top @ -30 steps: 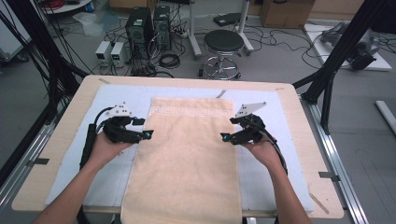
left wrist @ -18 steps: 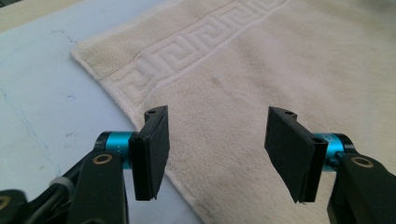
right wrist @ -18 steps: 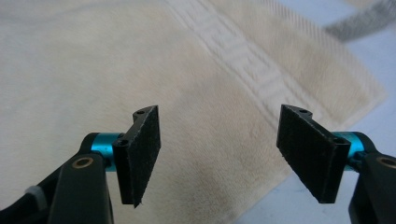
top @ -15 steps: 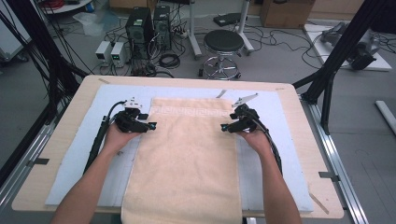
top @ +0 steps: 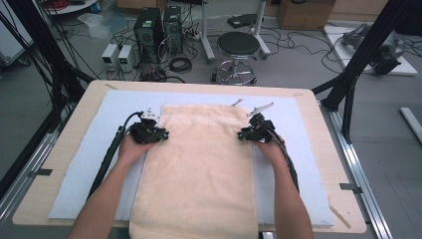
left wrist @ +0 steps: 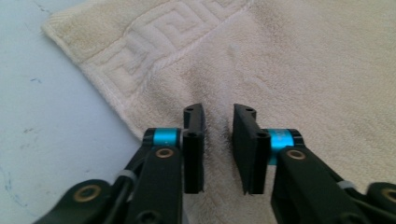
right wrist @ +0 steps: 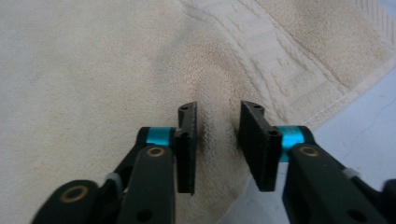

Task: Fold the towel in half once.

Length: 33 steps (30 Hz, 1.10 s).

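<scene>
A cream towel (top: 199, 169) with a key-pattern border lies flat on a pale blue mat (top: 94, 154), its near end hanging over the table's front edge. My left gripper (top: 161, 134) rests on the towel's left edge just below the far left corner. The right gripper (top: 242, 134) mirrors it on the right edge. In the left gripper view the jaws (left wrist: 218, 112) stand a little apart, pressed down on the towel (left wrist: 303, 60) with a low ridge of cloth between them. The right gripper (right wrist: 217, 109) shows the same on its side of the towel (right wrist: 93, 60).
The mat covers most of a wooden table (top: 318, 114). Black frame posts (top: 348, 94) rise at the table's right and left. A stool (top: 239, 50) and computer boxes (top: 159, 30) stand on the floor beyond the far edge.
Both hands have moved away from the person, toward the towel's far end, and the jaws now sit on the towel's side edges near the patterned border.
</scene>
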{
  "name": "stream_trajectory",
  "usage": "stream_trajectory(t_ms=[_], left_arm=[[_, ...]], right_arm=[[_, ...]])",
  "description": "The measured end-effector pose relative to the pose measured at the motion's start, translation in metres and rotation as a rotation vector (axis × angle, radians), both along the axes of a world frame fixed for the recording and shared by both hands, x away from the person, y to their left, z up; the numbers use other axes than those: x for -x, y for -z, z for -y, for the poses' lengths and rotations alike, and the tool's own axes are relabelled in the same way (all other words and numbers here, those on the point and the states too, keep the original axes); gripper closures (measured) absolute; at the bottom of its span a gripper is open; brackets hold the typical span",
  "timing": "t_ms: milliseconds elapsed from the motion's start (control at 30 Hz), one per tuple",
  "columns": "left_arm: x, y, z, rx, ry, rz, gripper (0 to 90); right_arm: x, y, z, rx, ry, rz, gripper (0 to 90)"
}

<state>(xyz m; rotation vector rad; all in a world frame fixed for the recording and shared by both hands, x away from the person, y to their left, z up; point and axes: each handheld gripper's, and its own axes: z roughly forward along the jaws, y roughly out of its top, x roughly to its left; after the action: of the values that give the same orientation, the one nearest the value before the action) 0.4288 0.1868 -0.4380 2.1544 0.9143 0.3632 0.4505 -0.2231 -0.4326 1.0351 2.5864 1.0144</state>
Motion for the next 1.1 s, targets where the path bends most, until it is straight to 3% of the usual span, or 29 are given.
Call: stream_trajectory(t_ms=[67, 200, 300, 367, 433, 533, 633, 733, 767, 867, 933, 1000, 1100], left_arm=[[0.000, 0.000, 0.000, 0.004, -0.002, -0.006, 82.5], [0.001, -0.006, -0.005, 0.047, -0.013, -0.031, 84.5], [0.004, -0.019, -0.012, 0.087, -0.012, -0.005, 84.9], [0.008, -0.030, -0.016, 0.104, -0.002, 0.022, 84.9], [0.011, -0.043, -0.020, 0.094, 0.018, 0.040, 85.0], [0.020, -0.061, -0.028, 0.157, 0.020, 0.079, 85.1], [0.037, -0.078, -0.034, 0.187, 0.046, 0.125, 85.0], [0.068, -0.090, -0.035, 0.168, 0.095, 0.187, 84.8], [0.082, -0.092, -0.035, 0.163, 0.110, 0.214, 84.8], [0.128, -0.090, -0.038, 0.144, 0.184, 0.242, 84.6], [0.160, -0.079, -0.041, 0.137, 0.245, 0.221, 83.7], [0.186, -0.066, -0.045, 0.122, 0.280, 0.182, 76.3], [0.203, -0.054, -0.054, 0.121, 0.287, 0.137, 62.8]], right_arm=[[-0.001, 0.000, -0.001, -0.007, -0.019, -0.018, 82.1], [0.002, -0.004, -0.005, -0.008, -0.048, -0.030, 84.1], [0.005, -0.013, -0.004, -0.033, -0.069, -0.009, 84.3], [0.008, -0.026, -0.004, -0.046, -0.087, 0.014, 84.3], [0.012, -0.044, -0.005, -0.052, -0.111, 0.045, 84.3], [0.019, -0.071, -0.002, -0.073, -0.132, 0.092, 84.3], [0.032, -0.095, 0.002, -0.092, -0.171, 0.126, 84.3], [0.062, -0.115, 0.005, -0.105, -0.223, 0.171, 84.2], [0.075, -0.120, 0.006, -0.101, -0.242, 0.205, 84.2], [0.125, -0.126, 0.011, -0.127, -0.308, 0.253, 84.1], [0.159, -0.117, 0.014, -0.167, -0.352, 0.239, 83.0], [0.187, -0.101, 0.017, -0.162, -0.391, 0.206, 76.5], [0.209, -0.081, 0.024, -0.189, -0.372, 0.166, 68.0]])
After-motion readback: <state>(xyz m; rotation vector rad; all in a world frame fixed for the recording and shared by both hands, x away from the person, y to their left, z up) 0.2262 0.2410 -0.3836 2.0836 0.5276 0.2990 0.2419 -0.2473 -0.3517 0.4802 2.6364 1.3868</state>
